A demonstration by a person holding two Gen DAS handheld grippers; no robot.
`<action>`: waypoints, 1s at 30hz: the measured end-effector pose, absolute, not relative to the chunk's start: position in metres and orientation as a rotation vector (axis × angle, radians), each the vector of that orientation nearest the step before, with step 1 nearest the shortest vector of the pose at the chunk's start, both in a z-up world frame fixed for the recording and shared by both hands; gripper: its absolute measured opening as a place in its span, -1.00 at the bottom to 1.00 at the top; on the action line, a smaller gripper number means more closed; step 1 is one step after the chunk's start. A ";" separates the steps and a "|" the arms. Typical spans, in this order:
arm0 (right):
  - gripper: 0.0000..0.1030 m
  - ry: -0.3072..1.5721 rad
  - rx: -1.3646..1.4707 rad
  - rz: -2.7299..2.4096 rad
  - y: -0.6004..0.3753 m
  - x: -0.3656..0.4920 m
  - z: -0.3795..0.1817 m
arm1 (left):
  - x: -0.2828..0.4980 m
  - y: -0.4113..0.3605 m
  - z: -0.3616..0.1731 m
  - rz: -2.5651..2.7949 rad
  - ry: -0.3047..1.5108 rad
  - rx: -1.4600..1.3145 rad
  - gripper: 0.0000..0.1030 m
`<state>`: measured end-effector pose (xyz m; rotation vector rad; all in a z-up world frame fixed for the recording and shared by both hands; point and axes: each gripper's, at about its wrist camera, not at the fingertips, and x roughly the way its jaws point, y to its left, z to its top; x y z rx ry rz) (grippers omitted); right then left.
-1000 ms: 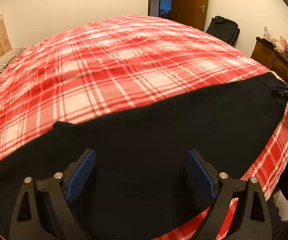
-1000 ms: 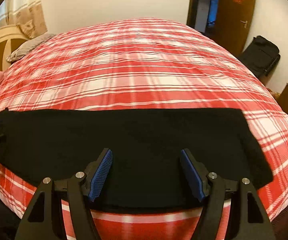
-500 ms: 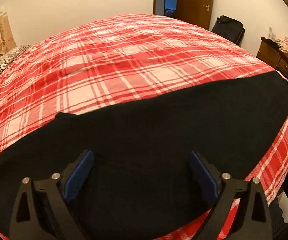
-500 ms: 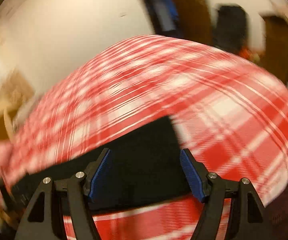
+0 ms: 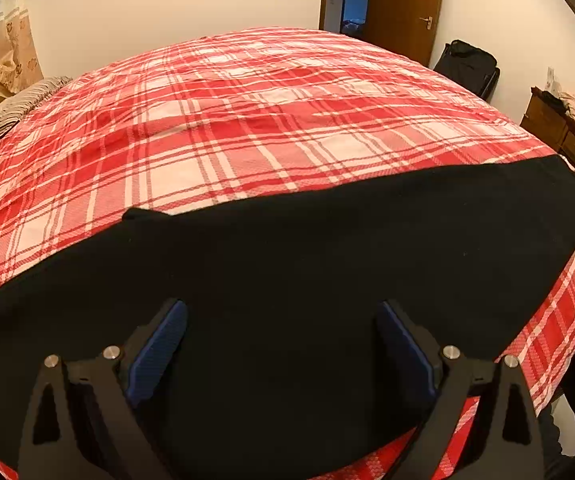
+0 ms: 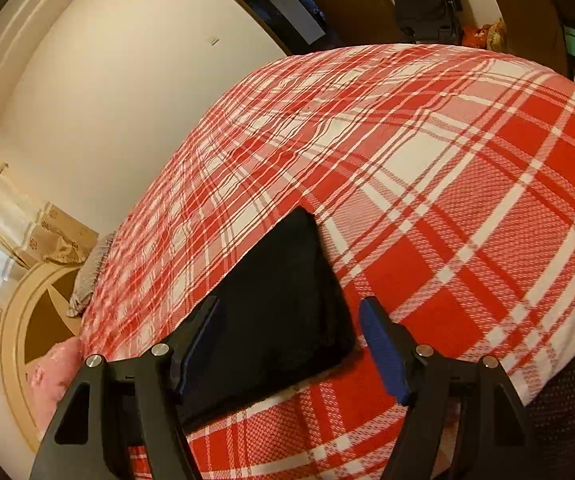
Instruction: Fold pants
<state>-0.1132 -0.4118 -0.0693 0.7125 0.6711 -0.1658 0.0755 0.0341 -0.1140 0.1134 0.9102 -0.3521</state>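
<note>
Item one, the bed (image 5: pixel 247 128): it carries a red-and-white plaid cover that fills most of both of your views, lightly rumpled toward the far side. On it, along the near edge, lie the black pants (image 5: pixel 327 264).

Item two, the pants: a long, flat, dark band laid lengthwise along the near edge of the bed. In your left wrist view it runs from the lower left corner up to the right edge of the cover, where its end is cut square. A small corner of cloth juts out from the far edge at upper left. The surface looks smooth; the fabric is too dark to make out seams or layers. In your right wrist view the square end of the pants (image 6: pixel 283 304) sits between the fingers, with bare plaid cover beyond it on the right.

Item three, your left gripper (image 5: pixel 281 344): fingers spread wide, blue pads facing each other, over the middle of the pants and pinching nothing.

Item four, your right gripper (image 6: pixel 287 344): fingers likewise spread, view tilted, straddling the end of the pants, nothing pinched.

Item five, surroundings: striped pillow (image 5: pixel 11 108) at the head of the bed, brown door (image 5: pixel 403 4), black suitcase (image 5: pixel 467 66) by the wall, wooden dresser (image 5: pixel 559 128) at right.
</note>
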 end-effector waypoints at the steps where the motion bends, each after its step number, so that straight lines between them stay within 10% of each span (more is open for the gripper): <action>1: 0.31 0.677 0.704 -0.170 -0.411 -0.111 -0.070 | 0.075 0.035 -0.114 -0.352 0.911 0.110 0.91; 8: -0.72 0.699 0.746 -0.163 -0.417 -0.107 -0.080 | 0.074 0.037 -0.112 -0.366 0.919 0.065 0.91; 30: -0.74 0.722 0.356 0.294 -0.190 -0.017 -0.013 | 0.063 0.050 -0.104 -0.490 0.939 -0.075 0.91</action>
